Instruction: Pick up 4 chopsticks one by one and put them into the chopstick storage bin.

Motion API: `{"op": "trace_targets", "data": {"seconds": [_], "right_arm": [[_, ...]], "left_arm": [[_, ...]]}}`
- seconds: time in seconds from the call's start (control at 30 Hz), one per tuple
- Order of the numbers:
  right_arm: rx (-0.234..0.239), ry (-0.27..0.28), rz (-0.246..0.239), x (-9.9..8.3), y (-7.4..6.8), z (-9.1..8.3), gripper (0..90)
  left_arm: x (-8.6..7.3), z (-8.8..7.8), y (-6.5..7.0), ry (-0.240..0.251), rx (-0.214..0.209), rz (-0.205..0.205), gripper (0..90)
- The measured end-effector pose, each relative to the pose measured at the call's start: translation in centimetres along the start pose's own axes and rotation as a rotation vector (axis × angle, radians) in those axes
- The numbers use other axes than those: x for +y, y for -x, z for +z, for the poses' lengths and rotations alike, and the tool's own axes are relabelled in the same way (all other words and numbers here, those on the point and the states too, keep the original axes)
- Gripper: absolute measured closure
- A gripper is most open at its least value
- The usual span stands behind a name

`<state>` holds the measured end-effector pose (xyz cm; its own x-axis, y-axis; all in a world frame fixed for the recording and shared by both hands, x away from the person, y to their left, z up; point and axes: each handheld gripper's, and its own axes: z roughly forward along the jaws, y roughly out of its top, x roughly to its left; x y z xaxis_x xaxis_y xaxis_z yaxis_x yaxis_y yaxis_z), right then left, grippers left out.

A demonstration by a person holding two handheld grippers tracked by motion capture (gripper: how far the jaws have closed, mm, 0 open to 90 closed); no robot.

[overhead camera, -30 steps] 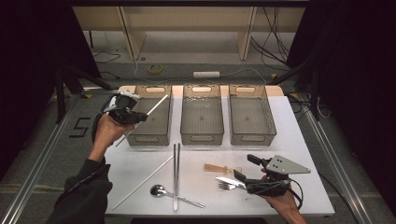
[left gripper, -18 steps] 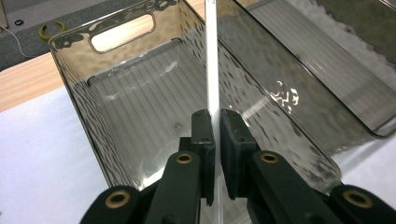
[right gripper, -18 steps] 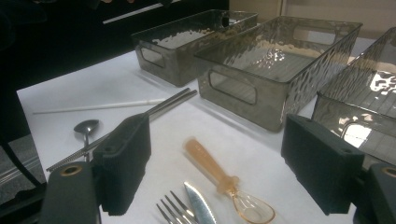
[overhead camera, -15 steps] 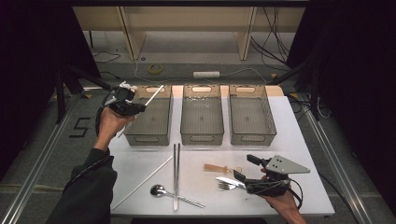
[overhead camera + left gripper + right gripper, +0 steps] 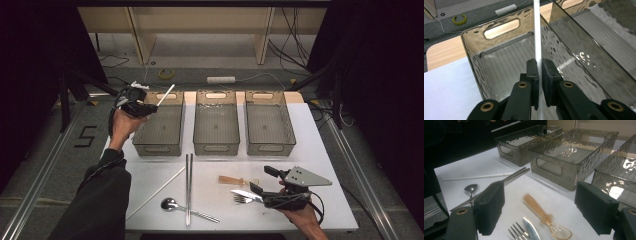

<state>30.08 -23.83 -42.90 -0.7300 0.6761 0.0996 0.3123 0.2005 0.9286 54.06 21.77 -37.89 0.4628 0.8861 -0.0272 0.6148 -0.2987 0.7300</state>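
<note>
My left gripper [image 5: 145,107] is shut on a thin white stick [image 5: 166,94] and holds it over the far left corner of the left grey bin [image 5: 156,148]. In the left gripper view the pads [image 5: 533,68] pinch the stick [image 5: 537,32], which runs up over the bin's handled end wall [image 5: 499,42]. My right gripper [image 5: 261,180] rests low at the table's front right, open with nothing between the jaws [image 5: 544,205]. Just ahead of it lie an amber plastic spoon [image 5: 541,213], a fork [image 5: 517,233] and a knife [image 5: 531,230].
The middle bin [image 5: 216,150] and right bin [image 5: 270,147] stand side by side at the back. On the white table lie a pair of metal chopsticks [image 5: 188,187], another white stick [image 5: 155,192] and a metal spoon [image 5: 172,204].
My left hand has carried the white stick away from me, toward the far end of the left bin. The right gripper has stayed where it was.
</note>
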Motion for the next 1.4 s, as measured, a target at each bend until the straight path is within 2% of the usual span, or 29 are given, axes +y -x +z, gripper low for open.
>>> {"op": "trace_targets", "data": {"seconds": [0.1,0.23,0.33,0.57,0.77,0.83,0.97,1.07,1.13,1.2,1.3,1.4], "right_arm": [[0.001,-0.001,0.005,0.0,0.0,0.0,25.2],[0.002,0.0,0.003,-0.1,0.1,0.0,25.2],[0.003,-0.002,0.002,-0.1,0.1,0.0,25.2],[0.009,-0.004,-0.001,-0.1,0.0,0.0,25.2],[0.01,-0.006,-0.002,-0.1,-0.1,0.0,25.3],[0.01,-0.006,-0.004,-0.1,0.0,0.0,25.3],[0.008,-0.008,-0.001,-0.1,0.0,0.1,25.3],[0.008,-0.009,-0.002,-0.1,0.0,0.1,25.3],[0.007,-0.01,-0.001,-0.1,0.0,0.1,25.3],[0.008,-0.01,-0.001,-0.1,0.0,0.1,25.3],[0.005,-0.009,-0.001,-0.1,0.0,0.1,25.3],[0.003,-0.008,0.001,-0.1,0.0,0.0,25.3]], "left_arm": [[-0.1,0.6,0.0,0.0,0.0,-0.011,84.2],[-0.3,1.3,0.0,-0.005,0.007,-0.005,84.2],[-0.5,1.6,-0.2,0.007,-0.007,-0.026,84.2],[-1.2,2.8,-0.4,-0.012,0.003,-0.032,84.1],[-1.8,3.3,-0.8,-0.022,0.009,-0.043,84.0],[-2.0,3.4,-0.9,-0.016,0.006,-0.057,83.9],[-2.3,3.6,-1.1,-0.037,-0.011,-0.07,82.1],[-2.4,3.4,-1.3,-0.034,-0.015,-0.104,69.9],[-2.4,3.1,-1.2,-0.052,-0.047,-0.125,64.0],[-2.3,2.8,-0.6,-0.082,-0.061,-0.114,55.4],[-2.5,1.9,0.5,-0.109,-0.067,-0.079,48.9],[-2.9,0.7,1.5,-0.111,-0.084,-0.076,43.1]]}}
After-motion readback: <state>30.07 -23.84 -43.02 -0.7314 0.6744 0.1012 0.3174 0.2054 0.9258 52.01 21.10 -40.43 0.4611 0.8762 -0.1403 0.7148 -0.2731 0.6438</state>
